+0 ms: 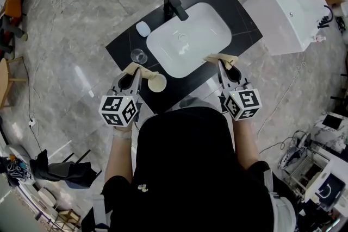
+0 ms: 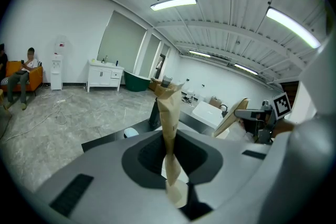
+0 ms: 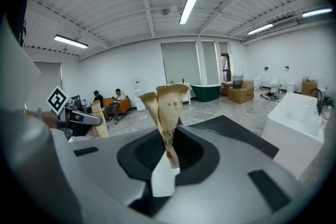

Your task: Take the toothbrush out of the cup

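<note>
Though both are closed on nothing, the left hand-held gripper (image 1: 138, 69) sits just left of the cream cup (image 1: 157, 82), right hand-held gripper (image 1: 220, 58) well apart; can't see any toothbrush.

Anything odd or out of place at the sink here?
No toothbrush shows: the clear glass looks empty, and the cream cup by the left tongs shows none either. Nothing looks spilled or tipped.

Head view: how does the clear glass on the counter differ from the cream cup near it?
The clear glass is see-through; the cream cup is opaque. The glass stands alone further back; the cup sits near the counter's front edge, right beside the left gripper's tips. Both are round, open-topped and stand on the black counter left of the basin.
</note>
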`<action>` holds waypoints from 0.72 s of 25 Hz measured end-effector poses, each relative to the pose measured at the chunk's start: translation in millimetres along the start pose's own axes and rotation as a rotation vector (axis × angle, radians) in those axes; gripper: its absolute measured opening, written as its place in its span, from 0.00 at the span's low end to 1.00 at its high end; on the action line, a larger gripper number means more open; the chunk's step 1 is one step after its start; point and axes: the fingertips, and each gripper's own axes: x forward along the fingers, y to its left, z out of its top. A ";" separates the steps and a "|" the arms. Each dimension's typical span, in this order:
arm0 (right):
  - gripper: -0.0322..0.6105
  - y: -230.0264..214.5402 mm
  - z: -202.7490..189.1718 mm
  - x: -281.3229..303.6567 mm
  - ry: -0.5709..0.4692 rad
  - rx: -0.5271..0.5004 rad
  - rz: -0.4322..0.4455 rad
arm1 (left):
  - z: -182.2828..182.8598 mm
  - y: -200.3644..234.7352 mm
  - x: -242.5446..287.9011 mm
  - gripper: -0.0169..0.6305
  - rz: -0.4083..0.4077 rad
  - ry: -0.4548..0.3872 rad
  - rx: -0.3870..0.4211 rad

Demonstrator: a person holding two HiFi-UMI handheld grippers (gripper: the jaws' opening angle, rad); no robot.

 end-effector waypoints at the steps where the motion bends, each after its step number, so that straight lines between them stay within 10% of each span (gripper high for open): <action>1: 0.14 0.1 -0.2 0.2 -0.001 0.001 0.003 | -0.3 -0.3 0.3 0.10 0.000 0.000 0.000; 18: 0.14 2.5 -2.1 -5.2 -0.004 0.012 0.020 | -4.8 -2.2 -9.0 0.10 0.019 -0.006 -0.003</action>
